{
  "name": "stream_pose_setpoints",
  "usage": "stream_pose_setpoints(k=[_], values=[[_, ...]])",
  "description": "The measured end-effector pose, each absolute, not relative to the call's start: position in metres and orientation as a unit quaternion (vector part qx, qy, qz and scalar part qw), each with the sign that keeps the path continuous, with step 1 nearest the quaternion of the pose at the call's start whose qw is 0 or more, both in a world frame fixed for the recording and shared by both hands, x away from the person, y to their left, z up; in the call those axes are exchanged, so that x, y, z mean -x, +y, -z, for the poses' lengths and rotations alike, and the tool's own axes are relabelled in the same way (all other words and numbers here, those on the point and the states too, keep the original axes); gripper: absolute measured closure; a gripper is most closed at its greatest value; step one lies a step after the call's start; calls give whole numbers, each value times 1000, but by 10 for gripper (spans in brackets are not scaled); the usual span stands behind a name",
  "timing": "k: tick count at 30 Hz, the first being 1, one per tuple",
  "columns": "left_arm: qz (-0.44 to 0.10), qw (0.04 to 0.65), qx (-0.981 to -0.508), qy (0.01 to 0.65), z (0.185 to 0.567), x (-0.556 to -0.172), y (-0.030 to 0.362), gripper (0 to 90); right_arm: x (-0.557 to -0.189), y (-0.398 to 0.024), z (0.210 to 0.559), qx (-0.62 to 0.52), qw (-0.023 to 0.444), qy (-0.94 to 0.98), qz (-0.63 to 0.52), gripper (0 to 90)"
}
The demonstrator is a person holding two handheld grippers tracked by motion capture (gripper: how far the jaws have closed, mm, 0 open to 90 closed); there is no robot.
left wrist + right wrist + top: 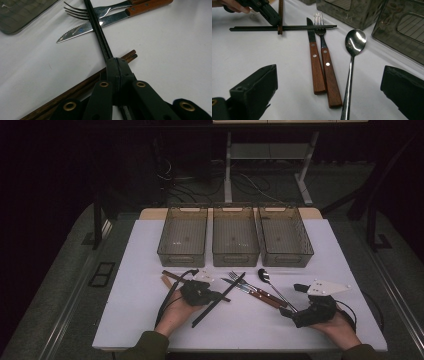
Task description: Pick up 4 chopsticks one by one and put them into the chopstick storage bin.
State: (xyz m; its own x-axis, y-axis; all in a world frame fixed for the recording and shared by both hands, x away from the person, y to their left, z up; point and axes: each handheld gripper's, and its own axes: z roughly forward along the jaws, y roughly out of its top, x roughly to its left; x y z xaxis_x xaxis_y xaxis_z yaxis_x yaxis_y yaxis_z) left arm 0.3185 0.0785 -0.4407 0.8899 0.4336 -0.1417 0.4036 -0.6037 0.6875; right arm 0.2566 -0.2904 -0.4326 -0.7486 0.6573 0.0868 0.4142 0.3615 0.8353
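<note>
Cutlery sorting at a white counter [130,320], seen from above and from both grippers. The left gripper [216,295] had its fingers [117,68] pressed together on the black chopsticks [218,300], pinching them near mid-length so that the pair balanced rather than tipped. The black chopsticks lay diagonally across the counter, their far end crossing the blade of the knife [314,62] and the fork [325,65], which rested side by side with wooden handles toward the person. Beneath the left gripper ran a pair of brown wooden chopsticks [75,91], crossed by the black pair; a lift would probably have needed to be straight up to avoid dragging them. The right gripper [291,312] rested near the counter's front edge with its fingers [254,92] spread wide and nothing between them, pointed at the handles of the knife, fork and spoon [353,57], apparently placed ready for the next pick. Three clear bins [235,237] stood in a row at the far side, all seemingly bare inside, which suggested that sorting by type had barely begun. The spoon lay just right of the fork, bowl toward the bins.
</note>
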Motion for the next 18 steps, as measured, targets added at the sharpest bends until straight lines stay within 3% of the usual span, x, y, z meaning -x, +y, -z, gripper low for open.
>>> stream_pose_setpoints(k=[18], values=[[-23, 381, -893, 237, 441, -330, 64, 892, -257, -290, 433, -330, 132, 814, -459, 12]])
